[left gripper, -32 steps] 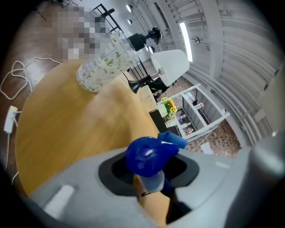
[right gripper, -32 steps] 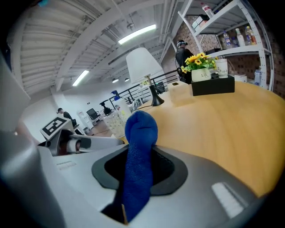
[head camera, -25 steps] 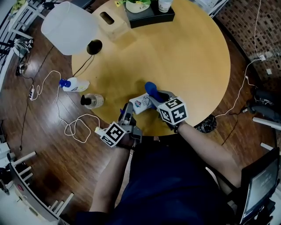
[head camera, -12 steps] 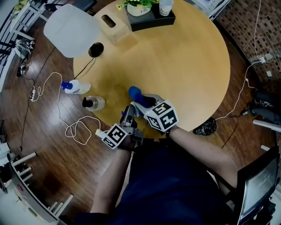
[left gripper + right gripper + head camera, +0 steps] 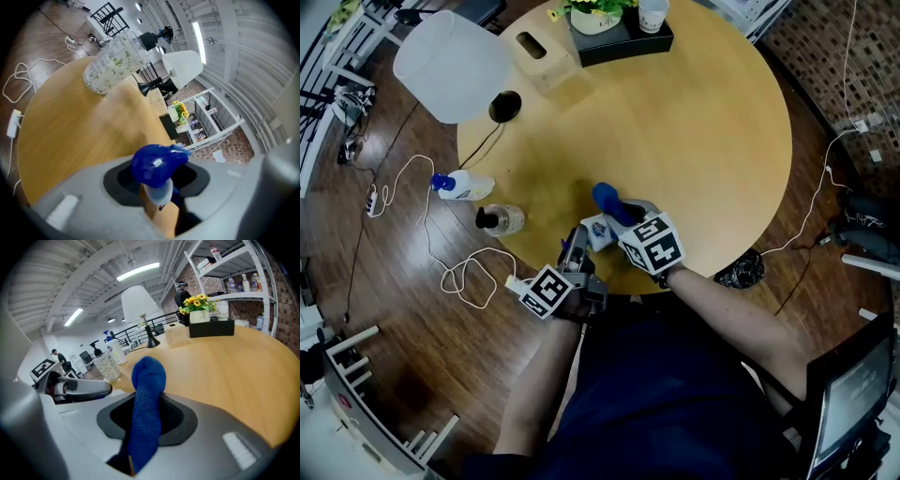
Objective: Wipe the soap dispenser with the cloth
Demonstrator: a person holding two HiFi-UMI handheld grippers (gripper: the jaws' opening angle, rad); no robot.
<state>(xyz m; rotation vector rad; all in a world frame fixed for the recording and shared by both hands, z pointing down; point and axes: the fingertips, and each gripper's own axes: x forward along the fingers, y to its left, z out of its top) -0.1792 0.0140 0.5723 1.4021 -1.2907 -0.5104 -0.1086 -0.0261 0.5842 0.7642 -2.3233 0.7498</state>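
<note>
Near the front edge of the round wooden table (image 5: 703, 141), my left gripper (image 5: 579, 240) is shut on the soap dispenser (image 5: 598, 230), a white labelled bottle lying tilted. In the left gripper view its blue pump head (image 5: 157, 161) sticks up between the jaws. My right gripper (image 5: 623, 220) is shut on a blue cloth (image 5: 607, 200), whose bunched end rests at the dispenser's far end. In the right gripper view the cloth (image 5: 147, 399) stands up out of the jaws, with the left gripper (image 5: 75, 387) close at the left.
A clear jar with a black cap (image 5: 500, 219) and a white spray bottle (image 5: 464, 185) stand at the table's left edge. A white-shaded lamp (image 5: 450, 52), a tissue box (image 5: 542, 52) and a black tray with flowers (image 5: 619, 33) are at the far side. Cables (image 5: 455, 272) lie on the floor.
The right gripper swept the cloth to the left over the dispenser, then came partway back to the right. The left gripper and the dispenser have stayed where they were.
</note>
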